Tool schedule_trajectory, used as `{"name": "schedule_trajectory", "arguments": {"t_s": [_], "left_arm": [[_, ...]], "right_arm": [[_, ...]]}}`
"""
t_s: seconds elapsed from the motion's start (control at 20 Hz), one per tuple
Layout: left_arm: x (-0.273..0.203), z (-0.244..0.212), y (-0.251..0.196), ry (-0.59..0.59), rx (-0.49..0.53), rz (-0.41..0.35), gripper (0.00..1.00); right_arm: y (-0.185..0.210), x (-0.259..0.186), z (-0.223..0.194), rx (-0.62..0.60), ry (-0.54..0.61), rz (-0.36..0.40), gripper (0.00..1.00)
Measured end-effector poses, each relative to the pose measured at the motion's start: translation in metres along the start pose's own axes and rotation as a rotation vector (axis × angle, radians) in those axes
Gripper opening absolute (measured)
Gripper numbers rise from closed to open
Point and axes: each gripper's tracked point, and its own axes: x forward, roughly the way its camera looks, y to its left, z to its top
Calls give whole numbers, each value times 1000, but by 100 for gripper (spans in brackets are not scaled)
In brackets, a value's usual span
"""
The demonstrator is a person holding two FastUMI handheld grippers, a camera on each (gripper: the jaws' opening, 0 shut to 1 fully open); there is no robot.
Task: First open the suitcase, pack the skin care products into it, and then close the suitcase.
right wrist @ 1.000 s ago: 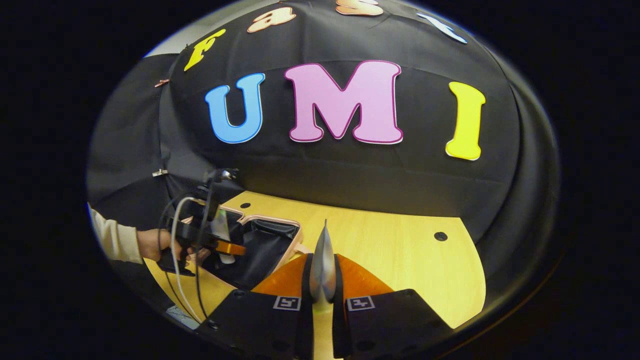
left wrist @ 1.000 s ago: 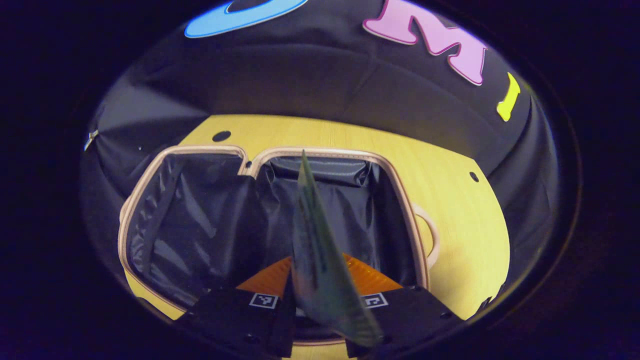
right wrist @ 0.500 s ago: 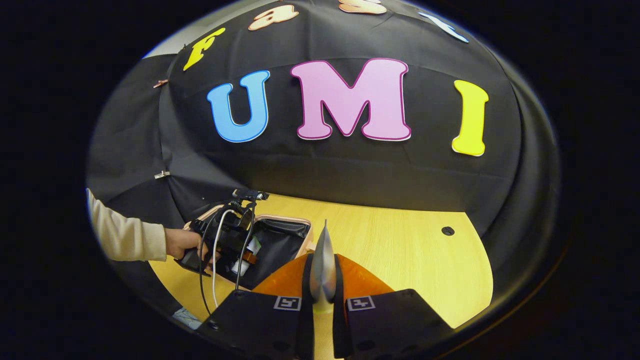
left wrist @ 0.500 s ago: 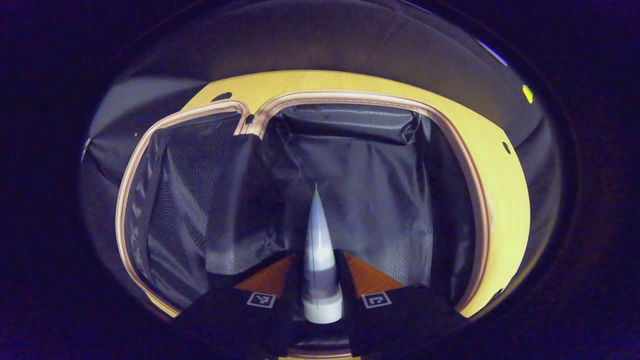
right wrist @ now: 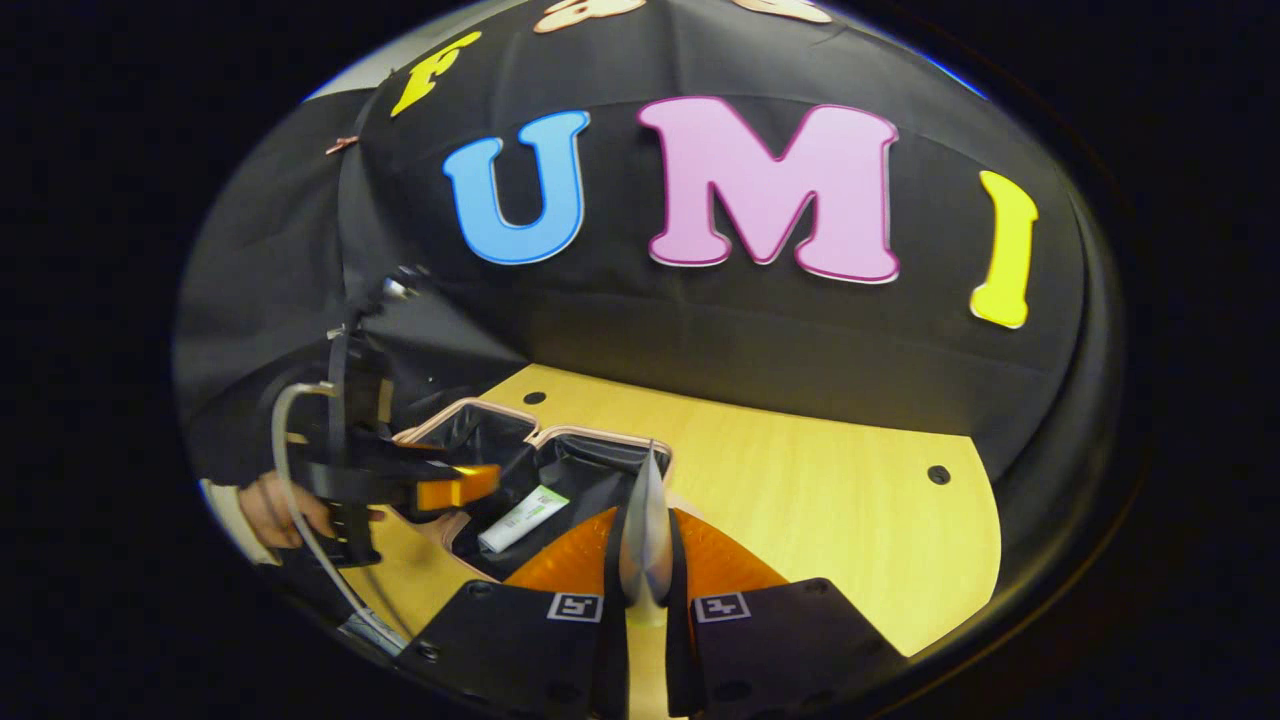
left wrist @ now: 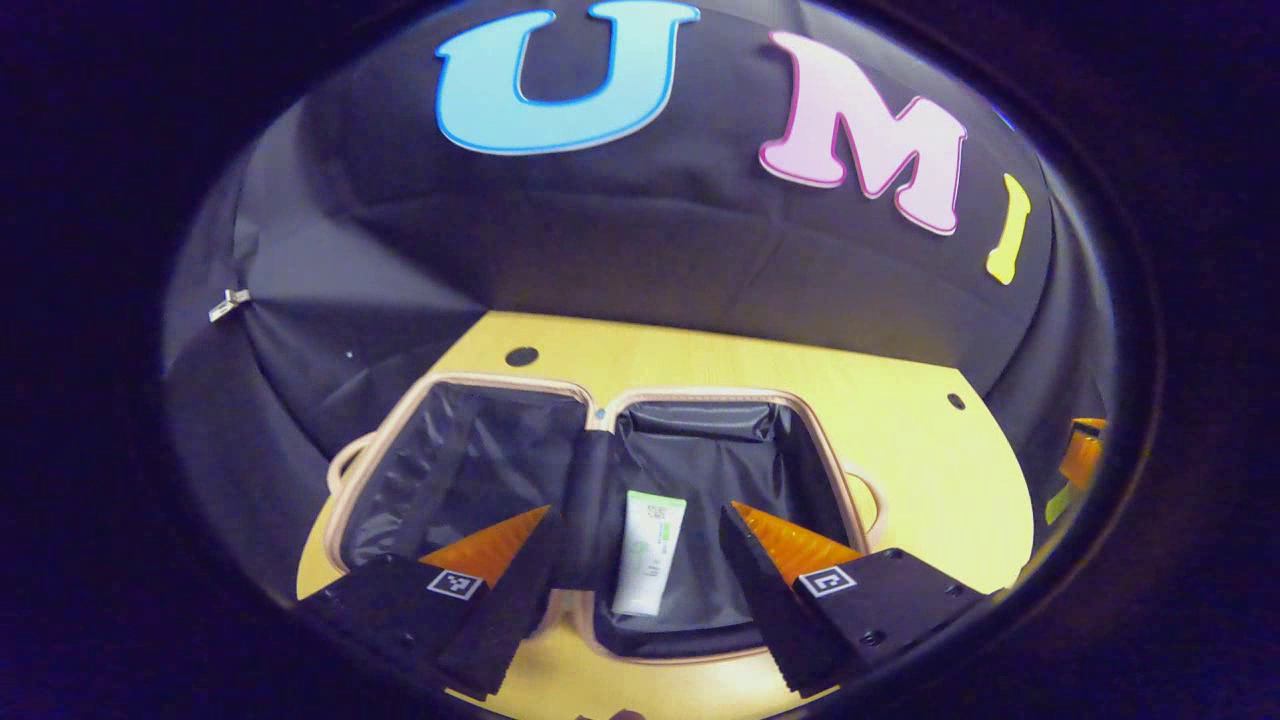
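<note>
In the left gripper view, the near rim of the open suitcase [left wrist: 655,655] and the lower corners of both its halves are covered by the left gripper's [left wrist: 635,570] spread fingers [left wrist: 500,570], and the print on the white tube [left wrist: 648,555] lying in the right half is too small to make out. At that view's far right edge an orange part of the right gripper [left wrist: 1082,455] is cut off, so its form cannot be told. In the right gripper view, the silvery tube [right wrist: 646,535] pinched in the right gripper [right wrist: 646,580] shows edge-on only, its face and lower end hidden between the fingers, while the person's hand [right wrist: 285,505] is largely behind the left gripper [right wrist: 455,490] and its cable [right wrist: 290,470].

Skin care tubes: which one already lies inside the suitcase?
The white tube with green print, lying free in the open suitcase; the other tube is clamped in the right tongs.
</note>
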Motion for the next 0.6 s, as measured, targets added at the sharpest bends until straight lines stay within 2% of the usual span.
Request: {"name": "schedule_trajectory", "arguments": {"t_s": [0.2,0.3,0.4,0.55,0.6], "left_arm": [[-71,-12,42,-74,-61,27,96],[-90,-31,57,-74,-72,45,96],[-107,-46,76,-97,-54,109,96],[-126,-67,78,-79,-87,112,97],[-130,-74,77,-71,-112,101,96]], "right_arm": [[43,67,-41,-7,130,51,18],[56,96,-78,25,243,47,18],[59,123,-117,33,352,13,18],[61,151,-150,-61,419,-14,18],[65,154,-158,-48,455,-14,18]]}}
